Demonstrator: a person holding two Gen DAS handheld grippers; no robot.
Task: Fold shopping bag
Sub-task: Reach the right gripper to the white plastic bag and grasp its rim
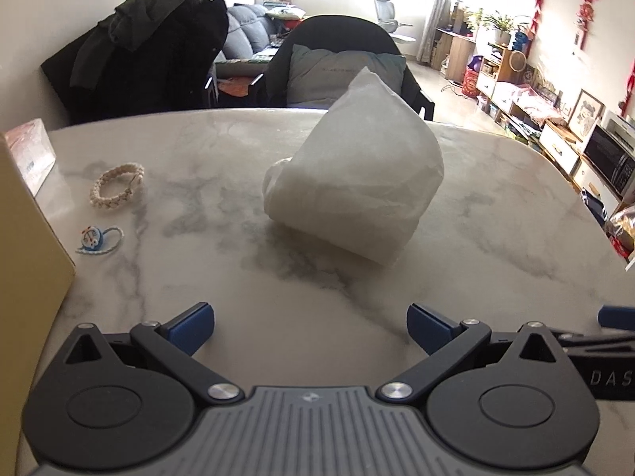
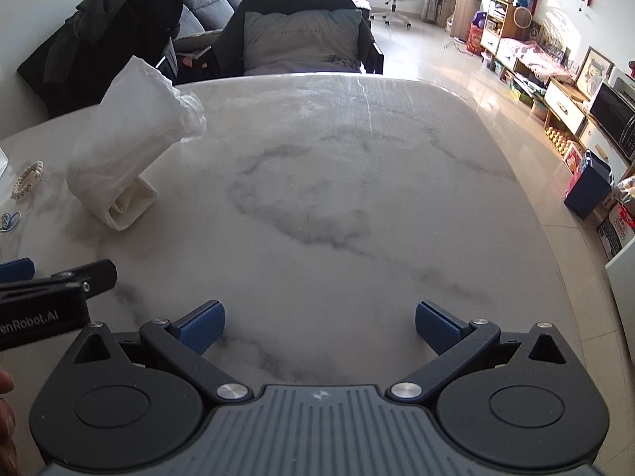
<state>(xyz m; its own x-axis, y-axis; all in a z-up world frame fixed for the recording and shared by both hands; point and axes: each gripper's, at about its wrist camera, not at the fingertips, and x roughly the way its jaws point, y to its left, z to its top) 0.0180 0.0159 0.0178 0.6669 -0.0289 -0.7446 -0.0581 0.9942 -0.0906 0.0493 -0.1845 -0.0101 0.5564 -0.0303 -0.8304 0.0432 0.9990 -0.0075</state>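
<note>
- Left wrist view: my left gripper (image 1: 310, 329) hangs over the near part of the marble table (image 1: 496, 206), tilted downward, jaws spread wide with nothing between the blue pads (image 1: 194, 329).
- Shopping bag (image 1: 357, 170): a white, translucent bundle, partly folded, lying on the table ahead of my left gripper and slightly to its right, well apart from the pads. Its near end rests on the marble; its far end rises toward the far edge.
- Right wrist view: my right gripper (image 2: 319, 327) is likewise released, jaws fully apart over bare marble near the table's near edge.
- In that view the shopping bag (image 2: 127, 135) stands far off to the left, toward the far left corner, its rolled end touching the table and its crumpled top lifted and leaning.
- Neither gripper touches the bag.
- Left edge of the table: a braided cord bracelet (image 1: 117, 184) and a small blue cartoon hair tie (image 1: 97, 240) lie beside a tan box (image 1: 27, 246).
- Behind the far edge: a dark chair with a grey cushion (image 2: 301, 39).
</note>
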